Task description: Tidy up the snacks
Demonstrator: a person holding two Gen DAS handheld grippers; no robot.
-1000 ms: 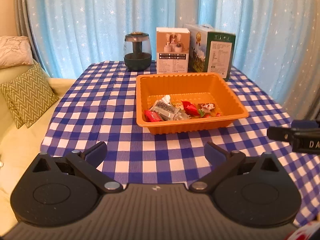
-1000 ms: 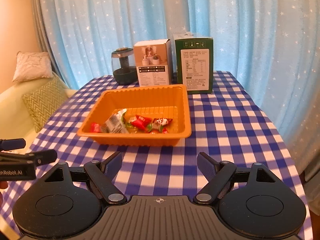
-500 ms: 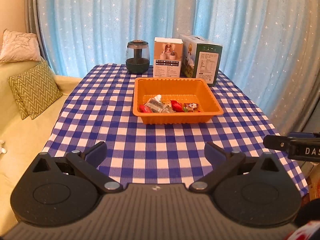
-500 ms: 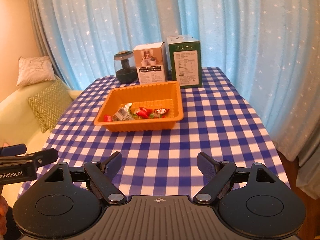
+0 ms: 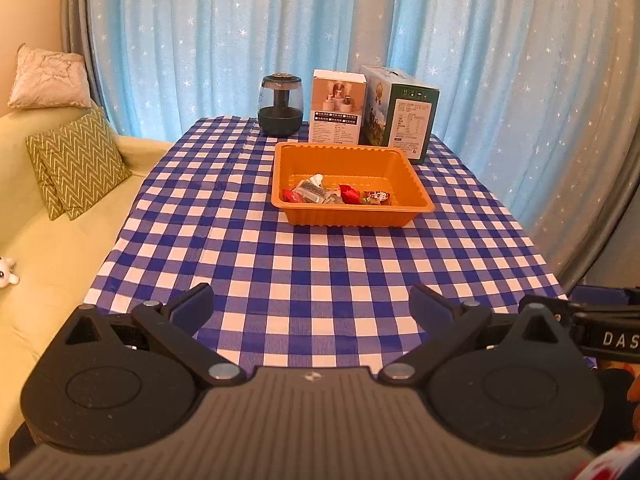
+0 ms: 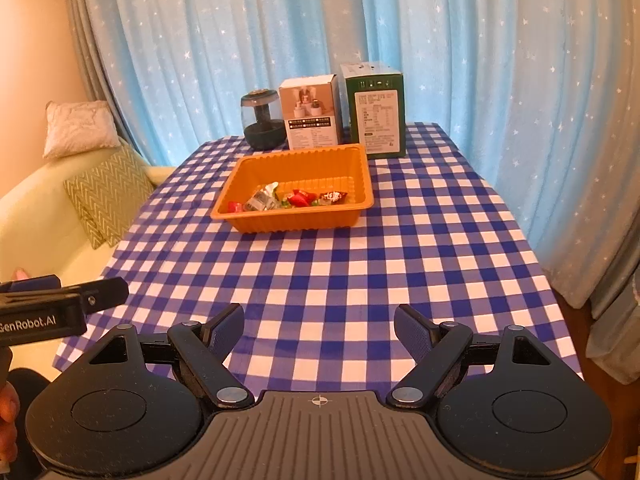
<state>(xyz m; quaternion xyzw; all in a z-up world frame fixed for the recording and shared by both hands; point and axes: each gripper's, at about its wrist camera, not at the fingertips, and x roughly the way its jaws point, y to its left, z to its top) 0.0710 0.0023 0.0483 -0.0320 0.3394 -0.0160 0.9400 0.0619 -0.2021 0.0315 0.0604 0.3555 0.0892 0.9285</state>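
Observation:
An orange tray [image 5: 352,216] stands on the far half of a blue-and-white checked table [image 5: 320,272]. Several wrapped snacks [image 5: 332,194] lie in its front part; the tray [image 6: 296,220] and snacks [image 6: 288,200] also show in the right wrist view. My left gripper [image 5: 311,306] is open and empty, held over the table's near edge, far from the tray. My right gripper [image 6: 319,326] is open and empty, also back at the near edge. Each gripper's side shows in the other's view, the right one [image 5: 600,330] and the left one [image 6: 60,306].
Behind the tray stand a dark glass jar [image 5: 280,106], a white box [image 5: 338,108] and a green box [image 5: 400,114]. A pale sofa with cushions [image 5: 76,164] runs along the table's left side. Blue starred curtains [image 5: 360,20] hang behind.
Both grippers have pulled back from the tray toward the near edge of the table and risen. Both stayed open and empty. The tray and snacks have not moved.

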